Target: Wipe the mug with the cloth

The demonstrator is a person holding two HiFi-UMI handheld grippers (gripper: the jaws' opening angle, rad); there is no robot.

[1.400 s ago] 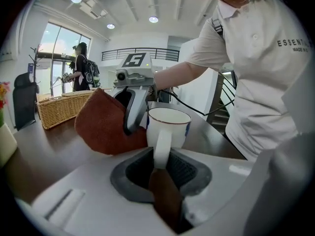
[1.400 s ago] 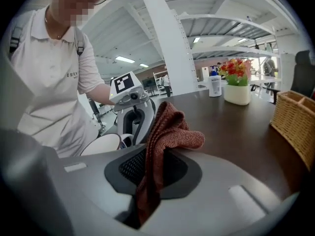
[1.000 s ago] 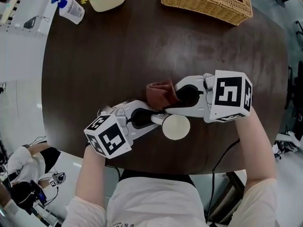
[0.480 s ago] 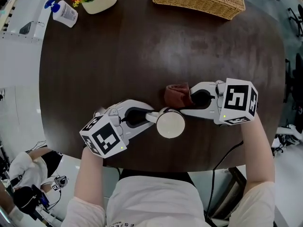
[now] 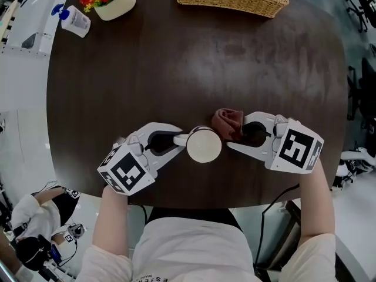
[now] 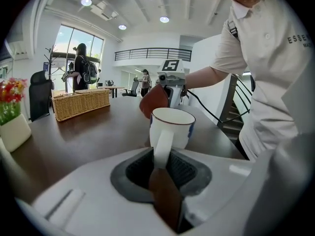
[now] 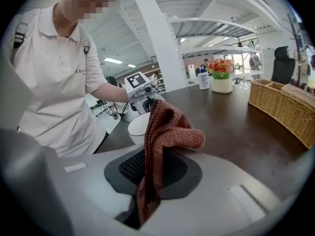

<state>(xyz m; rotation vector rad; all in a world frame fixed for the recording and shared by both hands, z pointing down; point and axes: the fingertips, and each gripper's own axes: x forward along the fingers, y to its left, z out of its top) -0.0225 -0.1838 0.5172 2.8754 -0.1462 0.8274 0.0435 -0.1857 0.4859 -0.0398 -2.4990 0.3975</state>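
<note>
While working over the front part of the dark round worktop [image 5: 147, 69], clamps with the left gripper [image 5: 183, 140] the handle of the white mug [image 5: 204, 146], mouth upward. Pinches in the right gripper [image 5: 234, 135] the reddish-brown cloth [image 5: 228, 122], bunched just beside the mug's far right side; cannot tell whether touching.

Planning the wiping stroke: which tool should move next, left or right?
Right. The right tool is shut on the cloth, which hangs close beside the mug. The left tool is clamped on the mug's handle, so it probably serves best holding it steady.
</note>
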